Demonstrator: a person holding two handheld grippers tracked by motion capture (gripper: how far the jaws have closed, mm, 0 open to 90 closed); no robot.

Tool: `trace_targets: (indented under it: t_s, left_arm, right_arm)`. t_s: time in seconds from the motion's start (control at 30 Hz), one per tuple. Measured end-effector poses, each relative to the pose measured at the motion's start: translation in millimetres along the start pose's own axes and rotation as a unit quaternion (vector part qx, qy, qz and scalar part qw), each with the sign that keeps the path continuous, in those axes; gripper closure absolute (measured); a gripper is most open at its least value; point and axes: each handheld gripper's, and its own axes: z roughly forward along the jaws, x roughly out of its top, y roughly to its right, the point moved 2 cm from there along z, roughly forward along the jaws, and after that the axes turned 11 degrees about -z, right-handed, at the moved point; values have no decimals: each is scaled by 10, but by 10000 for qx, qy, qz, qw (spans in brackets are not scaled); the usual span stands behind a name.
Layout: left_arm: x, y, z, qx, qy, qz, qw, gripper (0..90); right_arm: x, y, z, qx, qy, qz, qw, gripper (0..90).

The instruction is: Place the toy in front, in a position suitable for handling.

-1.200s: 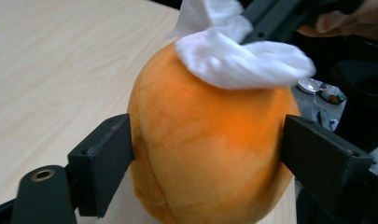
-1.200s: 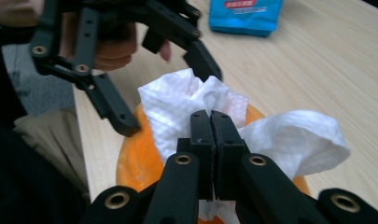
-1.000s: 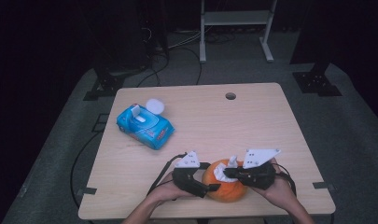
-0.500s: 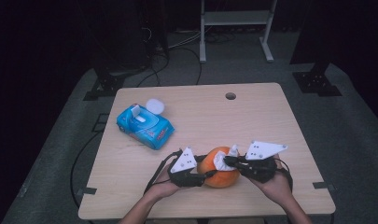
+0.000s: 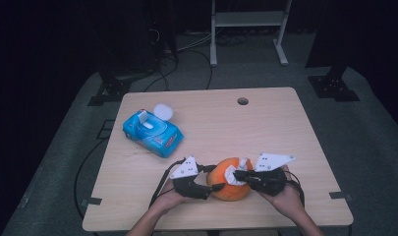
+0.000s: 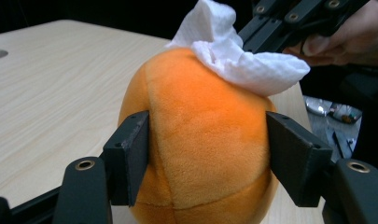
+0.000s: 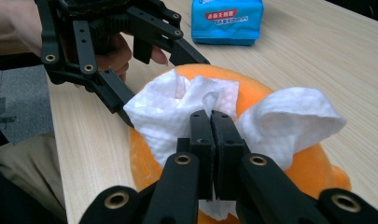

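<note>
Your left gripper (image 6: 207, 154) clamps the orange plush ball (image 6: 200, 144) at the table's (image 5: 265, 128) near edge, its jaws just eased wider; your right gripper (image 7: 213, 122) pinches a white tissue (image 7: 177, 112) against the ball's top; farther back lies the blue wipes pack (image 5: 152, 132)

Orange plush (image 5: 229, 182) w/ white tissue (image 5: 234, 171) atop

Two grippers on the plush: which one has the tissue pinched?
The right gripper: its fingers are shut together on the white tissue atop the orange plush. The left gripper has its fingers spread around the plush's sides, clear of the tissue.
</note>
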Motion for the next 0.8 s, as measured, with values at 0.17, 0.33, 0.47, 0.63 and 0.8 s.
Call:
trace_targets:
  t_s: [0.17, 0.33, 0.47, 0.63, 0.8]
  left_arm:
    - [-45, 6, -20, 26, 122, -77, 9999, 339]
    - [-65, 76, -72, 328, -84, -353, 9988, 333]
    - [-73, 57, -90, 462, -436, -790, 9948, 111]
    - [-124, -36, -96, 333, -468, -1173, 9914, 29]
    - [-52, -79, 10, 175, -624, -1113, 9917, 38]
  right_arm:
    - [-7, -11, 3, 4, 26, 37, 10000, 875]
    - [1, -47, 23, 39, 50, 19, 10000, 875]
    - [0, -69, 36, 46, 30, -10, 10000, 875]
    - [-25, -51, 8, 60, 54, 76, 9999, 875]
    - [-19, -66, 23, 59, 68, 87, 9999, 874]
